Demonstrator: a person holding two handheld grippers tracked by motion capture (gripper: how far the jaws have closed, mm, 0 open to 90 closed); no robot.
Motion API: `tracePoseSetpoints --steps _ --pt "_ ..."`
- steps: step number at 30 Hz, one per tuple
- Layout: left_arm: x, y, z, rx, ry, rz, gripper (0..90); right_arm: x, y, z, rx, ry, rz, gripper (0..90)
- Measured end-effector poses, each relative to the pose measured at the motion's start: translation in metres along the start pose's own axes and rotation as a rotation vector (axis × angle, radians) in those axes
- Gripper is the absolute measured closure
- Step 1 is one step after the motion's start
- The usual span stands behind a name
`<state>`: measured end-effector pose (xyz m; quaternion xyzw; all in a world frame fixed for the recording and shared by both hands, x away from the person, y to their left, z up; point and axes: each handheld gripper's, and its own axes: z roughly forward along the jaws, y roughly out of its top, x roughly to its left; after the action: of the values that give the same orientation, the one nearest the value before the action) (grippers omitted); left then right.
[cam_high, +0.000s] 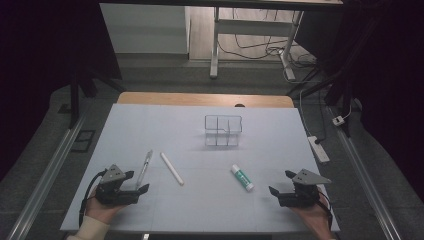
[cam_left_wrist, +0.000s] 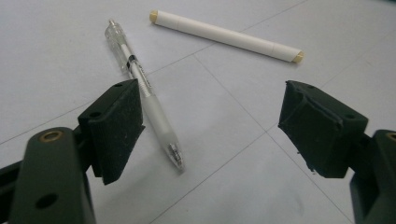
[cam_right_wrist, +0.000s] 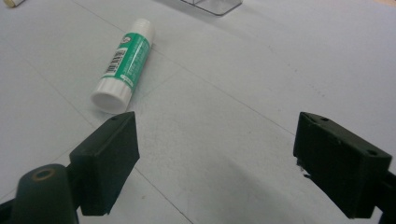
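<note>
Your left claw (cam_high: 134, 182) sits wide open and empty, and the pen (cam_left_wrist: 144, 91) lies just ahead of it on the surface (cam_high: 200, 210), its tip right beside the left jaw's pad, not touching. Clear plastic barrel, slim and round. Beyond it, a smooth white stick (cam_left_wrist: 226, 36) with tan ends. Your right claw (cam_high: 281, 182) gapes open too, holding nothing; the glue stick (cam_right_wrist: 124, 63), a green-and-white labelled cylinder, lies flat near its left jaw. A clear divided box (cam_high: 223, 131) stands farther back.
</note>
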<state>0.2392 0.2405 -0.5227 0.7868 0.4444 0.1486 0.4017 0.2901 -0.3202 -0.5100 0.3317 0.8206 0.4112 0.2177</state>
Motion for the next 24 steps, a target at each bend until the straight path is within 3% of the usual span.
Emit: tracePoseSetpoints --steps 11,24 --pt "-0.0016 0.0008 0.0020 0.001 -0.004 0.016 22.2 0.0004 -0.0007 0.0007 0.011 0.017 -0.014 18.5" --pt "-0.0022 0.0006 0.0013 -0.004 -0.010 0.020 22.1 -0.0005 -0.0008 0.0014 0.014 0.023 0.001 21.4"
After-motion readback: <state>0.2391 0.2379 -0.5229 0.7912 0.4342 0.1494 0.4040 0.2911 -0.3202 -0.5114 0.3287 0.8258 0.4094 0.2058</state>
